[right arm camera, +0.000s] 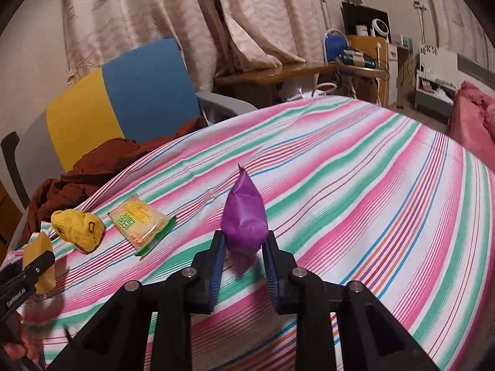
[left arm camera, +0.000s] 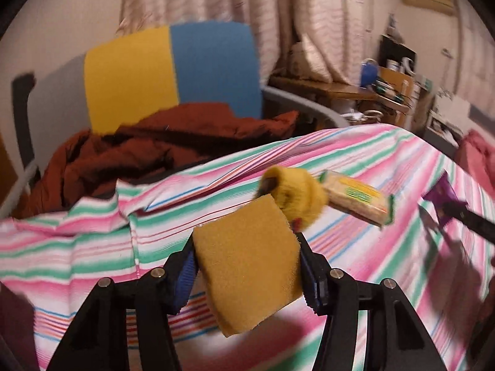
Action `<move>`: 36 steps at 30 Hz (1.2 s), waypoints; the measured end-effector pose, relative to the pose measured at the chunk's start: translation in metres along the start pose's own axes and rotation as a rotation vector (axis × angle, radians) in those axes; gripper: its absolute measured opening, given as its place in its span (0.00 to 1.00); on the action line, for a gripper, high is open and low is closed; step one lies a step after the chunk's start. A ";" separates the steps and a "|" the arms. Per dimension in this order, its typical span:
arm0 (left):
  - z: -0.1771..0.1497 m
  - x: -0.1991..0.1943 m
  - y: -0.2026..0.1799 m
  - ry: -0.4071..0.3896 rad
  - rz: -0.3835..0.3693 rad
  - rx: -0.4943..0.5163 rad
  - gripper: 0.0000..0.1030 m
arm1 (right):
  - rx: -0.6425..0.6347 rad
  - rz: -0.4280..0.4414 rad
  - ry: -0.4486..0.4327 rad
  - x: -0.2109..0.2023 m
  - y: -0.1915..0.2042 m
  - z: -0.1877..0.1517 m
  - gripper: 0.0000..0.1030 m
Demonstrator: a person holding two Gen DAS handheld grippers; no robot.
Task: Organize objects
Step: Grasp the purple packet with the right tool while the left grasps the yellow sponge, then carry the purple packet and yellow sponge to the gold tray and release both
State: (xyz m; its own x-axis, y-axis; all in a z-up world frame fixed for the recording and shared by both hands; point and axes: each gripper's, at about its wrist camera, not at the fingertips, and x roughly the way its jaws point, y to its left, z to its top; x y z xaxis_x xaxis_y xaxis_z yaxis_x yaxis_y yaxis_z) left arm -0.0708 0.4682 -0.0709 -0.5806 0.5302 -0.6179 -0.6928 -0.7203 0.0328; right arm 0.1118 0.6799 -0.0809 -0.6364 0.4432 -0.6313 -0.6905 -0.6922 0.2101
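Observation:
My left gripper point(left arm camera: 247, 262) is shut on a yellow sponge point(left arm camera: 247, 266) and holds it above the striped cloth point(left arm camera: 77, 253). Beyond it lie a yellow plush toy point(left arm camera: 297, 198) and a clear snack packet point(left arm camera: 359, 201). My right gripper point(right arm camera: 244, 247) is shut on a purple bag point(right arm camera: 244, 216), held just over the cloth point(right arm camera: 371, 185). In the right wrist view the plush toy point(right arm camera: 79, 228) and the snack packet point(right arm camera: 140, 219) lie to the left, with the sponge point(right arm camera: 40, 256) in the left gripper at the far left. The purple bag point(left arm camera: 439, 194) shows at the right of the left wrist view.
A blue and yellow chair point(left arm camera: 173, 71) with a rust-red jacket point(left arm camera: 154, 151) stands behind the cloth-covered surface. A wooden desk point(right arm camera: 278, 74) with clutter stands by the curtains. A pink cushion point(right arm camera: 473, 117) lies at the far right.

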 end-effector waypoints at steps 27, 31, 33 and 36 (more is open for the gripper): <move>-0.012 -0.011 -0.012 -0.004 -0.006 0.043 0.57 | 0.031 0.010 0.061 0.017 0.004 0.003 0.29; -0.015 -0.019 -0.010 -0.019 0.000 0.036 0.57 | -0.018 -0.014 0.021 0.004 0.017 -0.001 0.29; -0.017 -0.023 -0.008 -0.021 -0.002 0.030 0.57 | -0.032 -0.015 0.010 -0.001 0.022 -0.005 0.29; -0.022 -0.031 -0.005 -0.023 -0.005 0.017 0.57 | -0.047 -0.015 0.000 -0.009 0.029 -0.010 0.29</move>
State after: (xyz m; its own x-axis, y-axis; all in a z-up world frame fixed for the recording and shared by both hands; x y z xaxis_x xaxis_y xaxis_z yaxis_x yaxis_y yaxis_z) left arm -0.0399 0.4460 -0.0688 -0.5869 0.5441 -0.5996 -0.7026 -0.7103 0.0431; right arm 0.1009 0.6509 -0.0767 -0.6260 0.4536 -0.6344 -0.6831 -0.7114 0.1654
